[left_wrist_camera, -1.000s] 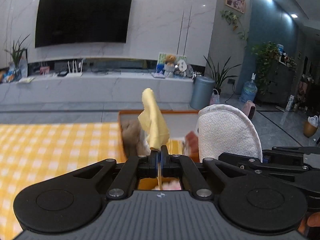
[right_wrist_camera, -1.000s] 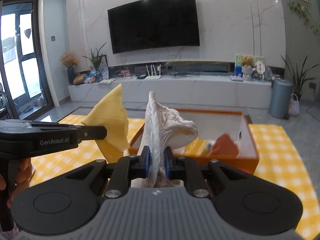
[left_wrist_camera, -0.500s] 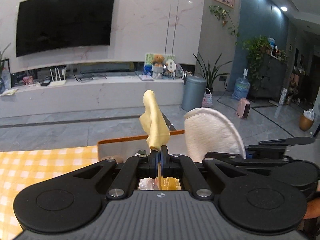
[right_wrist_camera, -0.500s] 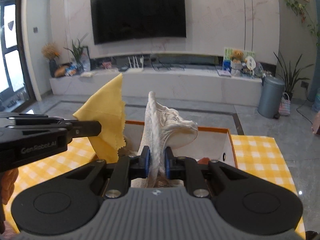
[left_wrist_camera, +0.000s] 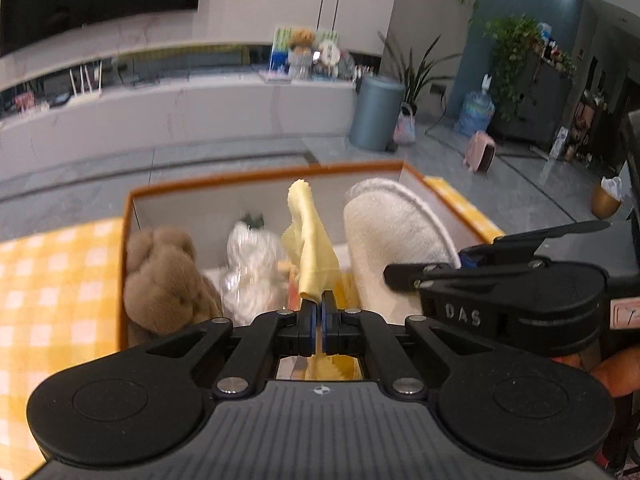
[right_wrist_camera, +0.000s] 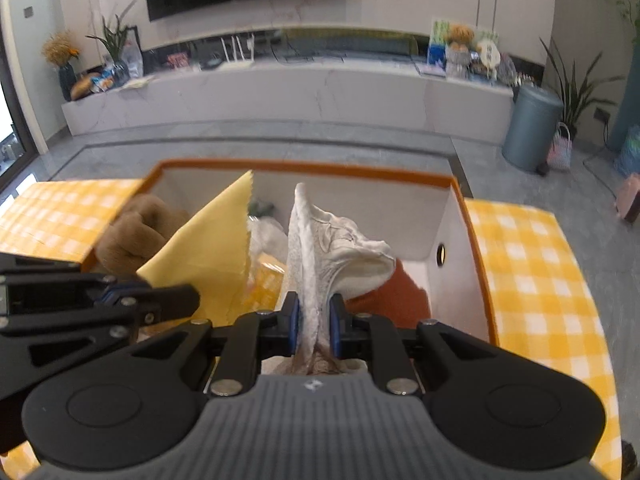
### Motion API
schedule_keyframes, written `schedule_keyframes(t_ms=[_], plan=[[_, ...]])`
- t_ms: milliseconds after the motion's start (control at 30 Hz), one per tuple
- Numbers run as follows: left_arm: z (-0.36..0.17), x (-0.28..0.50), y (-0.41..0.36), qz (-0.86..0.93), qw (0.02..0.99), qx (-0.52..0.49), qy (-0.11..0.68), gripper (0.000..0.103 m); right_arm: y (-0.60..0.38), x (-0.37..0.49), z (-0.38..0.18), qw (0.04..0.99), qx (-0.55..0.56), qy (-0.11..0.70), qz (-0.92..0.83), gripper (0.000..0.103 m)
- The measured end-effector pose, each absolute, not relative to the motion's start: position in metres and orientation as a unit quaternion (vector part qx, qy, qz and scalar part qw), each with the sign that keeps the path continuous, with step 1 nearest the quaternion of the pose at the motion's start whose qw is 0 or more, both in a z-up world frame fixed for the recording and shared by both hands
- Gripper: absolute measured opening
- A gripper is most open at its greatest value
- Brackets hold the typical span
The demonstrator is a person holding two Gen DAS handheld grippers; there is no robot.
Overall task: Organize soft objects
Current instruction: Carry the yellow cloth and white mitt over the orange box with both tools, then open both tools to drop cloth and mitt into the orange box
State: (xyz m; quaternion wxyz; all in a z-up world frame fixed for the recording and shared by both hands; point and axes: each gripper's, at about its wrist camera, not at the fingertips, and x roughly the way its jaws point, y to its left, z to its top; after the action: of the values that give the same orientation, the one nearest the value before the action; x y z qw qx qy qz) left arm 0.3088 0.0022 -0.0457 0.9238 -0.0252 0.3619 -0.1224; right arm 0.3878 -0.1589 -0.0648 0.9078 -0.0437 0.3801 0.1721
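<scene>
Your left gripper (left_wrist_camera: 317, 307) has its jaws clenched on a yellow cloth (left_wrist_camera: 310, 240), while your right gripper (right_wrist_camera: 314, 314) pinches a white terry slipper (right_wrist_camera: 320, 248). You hold both above the orange-rimmed box (right_wrist_camera: 468, 208), where a brown plush toy (left_wrist_camera: 164, 280) and a white plush toy (left_wrist_camera: 250, 268) lie. The box sits on the yellow-checked counter (right_wrist_camera: 532, 264).
</scene>
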Motion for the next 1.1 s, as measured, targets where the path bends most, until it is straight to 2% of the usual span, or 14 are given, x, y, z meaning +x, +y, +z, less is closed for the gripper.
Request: schedule_keyframes(t_ms=[133, 300, 367, 400, 500, 567, 633, 800, 933, 1100], plan=[[-0.056, 0.312, 0.006, -0.118, 0.917, -0.030, 0.379, 0.002, -0.160, 0.394, -0.077, 0.901, -0.044, 0.395, 0.172, 0.015], [-0.057, 0.313, 0.013, -0.107, 0.913, -0.053, 0.391, 0.008, -0.161, 0.395, -0.079, 0.904, -0.046, 0.392, 0.166, 0.028], [-0.055, 0.312, 0.012, -0.105, 0.914, -0.051, 0.388, 0.015, -0.163, 0.394, -0.076, 0.905, -0.047, 0.390, 0.166, 0.034], [-0.052, 0.312, 0.012, -0.105, 0.914, -0.053, 0.387, 0.025, -0.162, 0.392, -0.074, 0.905, -0.048, 0.388, 0.166, 0.037], [-0.043, 0.308, 0.015, -0.103, 0.918, -0.063, 0.378, 0.059, -0.165, 0.385, -0.065, 0.907, -0.049, 0.382, 0.169, 0.055], [-0.035, 0.306, 0.017, -0.099, 0.920, -0.067, 0.373, 0.060, -0.168, 0.381, -0.057, 0.910, -0.047, 0.376, 0.168, 0.067], [-0.026, 0.303, 0.017, -0.095, 0.923, -0.065, 0.368, 0.063, -0.172, 0.375, -0.047, 0.913, -0.047, 0.370, 0.166, 0.073], [-0.002, 0.280, 0.015, -0.090, 0.934, -0.056, 0.342, 0.066, -0.182, 0.352, -0.022, 0.922, -0.047, 0.349, 0.164, 0.074], [0.013, 0.258, 0.011, -0.087, 0.942, -0.041, 0.322, 0.066, -0.188, 0.321, -0.004, 0.932, -0.051, 0.322, 0.158, 0.088], [0.026, 0.217, 0.007, -0.081, 0.953, -0.017, 0.290, 0.066, -0.193, 0.265, 0.012, 0.948, -0.051, 0.281, 0.143, 0.096]])
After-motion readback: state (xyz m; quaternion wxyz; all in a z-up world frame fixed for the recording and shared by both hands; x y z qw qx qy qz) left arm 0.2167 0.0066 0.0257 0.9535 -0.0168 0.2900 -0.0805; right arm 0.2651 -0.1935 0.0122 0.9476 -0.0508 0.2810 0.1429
